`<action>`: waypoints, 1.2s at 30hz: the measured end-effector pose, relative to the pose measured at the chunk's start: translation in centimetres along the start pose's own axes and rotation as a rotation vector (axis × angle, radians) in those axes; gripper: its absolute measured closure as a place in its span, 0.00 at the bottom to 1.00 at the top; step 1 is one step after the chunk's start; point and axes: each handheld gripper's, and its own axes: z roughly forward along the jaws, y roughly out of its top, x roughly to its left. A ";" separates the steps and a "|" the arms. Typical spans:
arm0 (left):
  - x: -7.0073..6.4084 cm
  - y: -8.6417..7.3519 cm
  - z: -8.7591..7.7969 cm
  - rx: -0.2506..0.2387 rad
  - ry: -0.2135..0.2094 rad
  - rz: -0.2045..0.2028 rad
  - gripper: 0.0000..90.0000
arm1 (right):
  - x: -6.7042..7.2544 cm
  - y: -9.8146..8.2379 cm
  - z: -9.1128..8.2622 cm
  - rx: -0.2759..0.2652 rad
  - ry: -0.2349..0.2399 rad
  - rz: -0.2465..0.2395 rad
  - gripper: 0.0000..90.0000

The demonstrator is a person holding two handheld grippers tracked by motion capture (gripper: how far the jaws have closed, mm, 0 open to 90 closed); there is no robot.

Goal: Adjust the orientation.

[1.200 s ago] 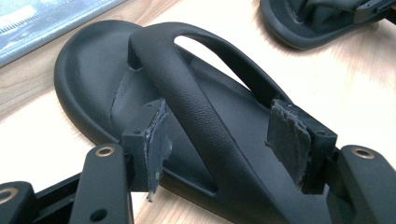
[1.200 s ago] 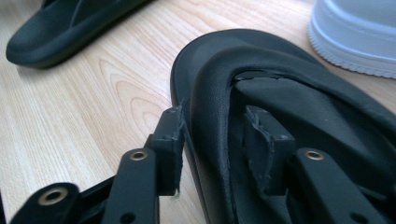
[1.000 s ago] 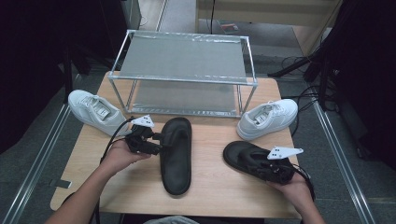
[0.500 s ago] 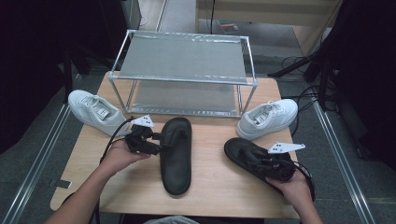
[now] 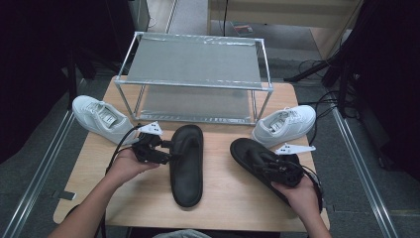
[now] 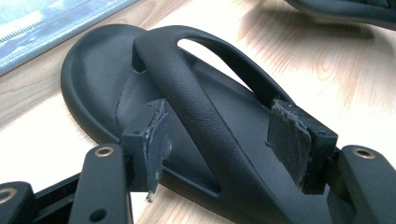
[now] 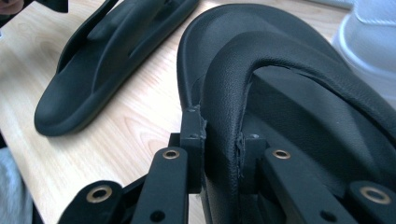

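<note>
Item: right sandal (image 5: pixel 257 157), black, at the right of the surface (image 5: pixel 223 198), near its front edge. My right jaws (image 7: pixel 223 149) are clamped on its strap, one pad on each side, pressing the strap between them; the toe points toward the rack.

Item: left sandal (image 5: pixel 186 163), black, lying flat at the middle of the surface, toe toward the rack. My left jaws (image 6: pixel 229 140) stand apart astride its strap, neither pad touching it.

Item: metal rack (image 5: pixel 195 82), two shelves, at the far side of the surface.

Item: white sneaker (image 5: pixel 99 118), left of the rack, partly over the surface's edge.

Item: second white sneaker (image 5: pixel 285 124), right of the rack, just beyond the right sandal.
</note>
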 end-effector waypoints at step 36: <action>-0.7 -2.1 -1.6 0.004 0.037 -0.007 0.42 | 2.7 4.9 10.7 0.096 -0.103 -0.038 0.86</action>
